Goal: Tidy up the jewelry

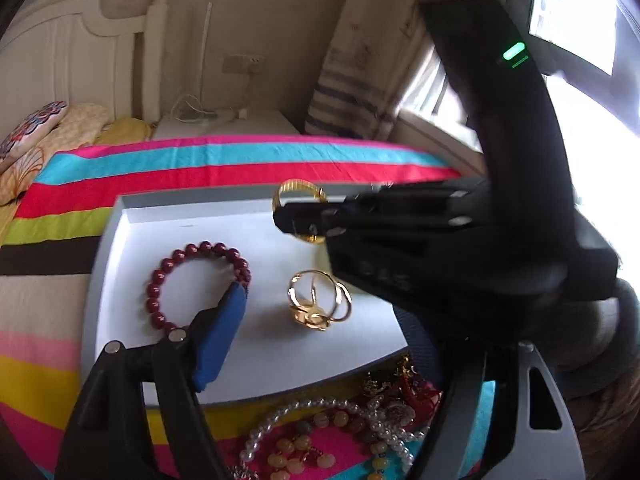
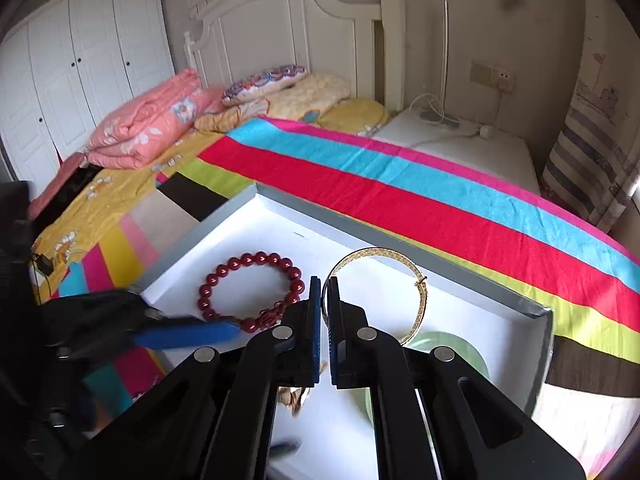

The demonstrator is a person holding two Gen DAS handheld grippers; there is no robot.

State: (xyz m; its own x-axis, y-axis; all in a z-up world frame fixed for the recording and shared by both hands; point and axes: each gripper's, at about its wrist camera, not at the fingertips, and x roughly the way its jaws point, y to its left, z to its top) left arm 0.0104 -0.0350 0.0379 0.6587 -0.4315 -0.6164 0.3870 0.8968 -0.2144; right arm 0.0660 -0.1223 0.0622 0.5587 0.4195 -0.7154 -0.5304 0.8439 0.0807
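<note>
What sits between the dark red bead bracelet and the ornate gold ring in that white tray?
Only bare white tray floor separates the red bead bracelet from the gold ring, seen from the left wrist view.

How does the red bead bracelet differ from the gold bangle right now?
The red bead bracelet is a string of round dark-red beads; the gold bangle is one thin metal hoop. The bracelet lies flat and loose in the white tray; the bangle is held tilted up, pinched in the right gripper. Both are rings.
</note>
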